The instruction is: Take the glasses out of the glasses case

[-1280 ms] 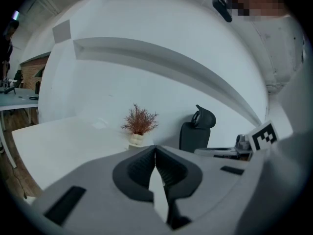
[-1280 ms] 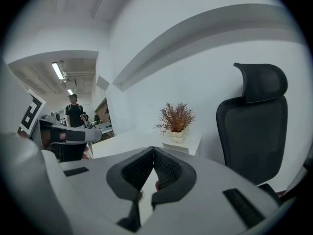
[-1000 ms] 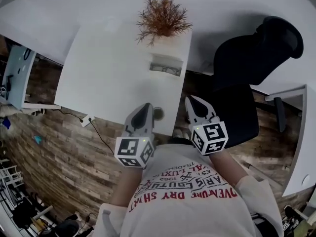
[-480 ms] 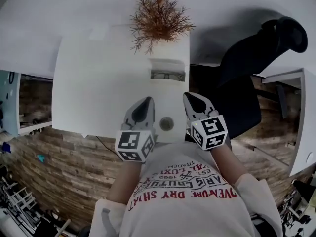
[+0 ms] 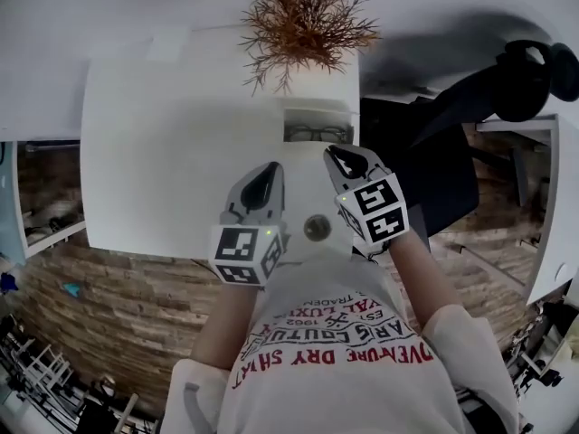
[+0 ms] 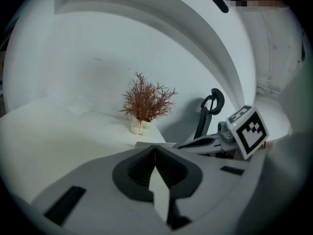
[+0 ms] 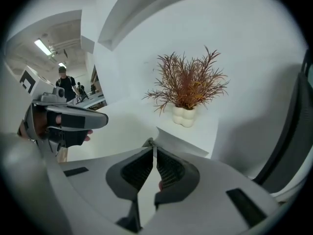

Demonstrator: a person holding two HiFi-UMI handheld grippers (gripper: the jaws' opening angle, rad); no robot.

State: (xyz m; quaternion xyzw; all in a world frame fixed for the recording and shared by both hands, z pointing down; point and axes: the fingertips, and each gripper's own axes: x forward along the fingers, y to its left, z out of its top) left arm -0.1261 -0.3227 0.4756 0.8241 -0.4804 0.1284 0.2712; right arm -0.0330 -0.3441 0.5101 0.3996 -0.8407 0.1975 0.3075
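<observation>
As both tools come forward from the near edge and out over the white table, the entries stand thus.

Left gripper: jaws together, nothing between them; lower centre of the head view, tips pointing up-frame. It has advanced past the table edge it sat over a second ago.

Right gripper: jaws closed on nothing; it has travelled further and now leads the left.

Glasses case: pale, at the far right edge of the table, just above the right gripper's tips in the frame and not touched. The glasses show as a dark frame lying inside it, not yet taken out. Whether the lid is raised or clear cannot be told.

Meaning for the task: judged an approach only. The gap to the case has closed, but both tools need to open before either can take hold.

Round fitting: set in the table between the two grippers.

Dried plant: in a small white pot beyond the case.

Dark chair: right of the table.

Writing: square black-and-white markers on each gripper's cube. The shirt carries print, upside down in frame; "DRY", "EST" and "1902" read, the rest too warped.
</observation>
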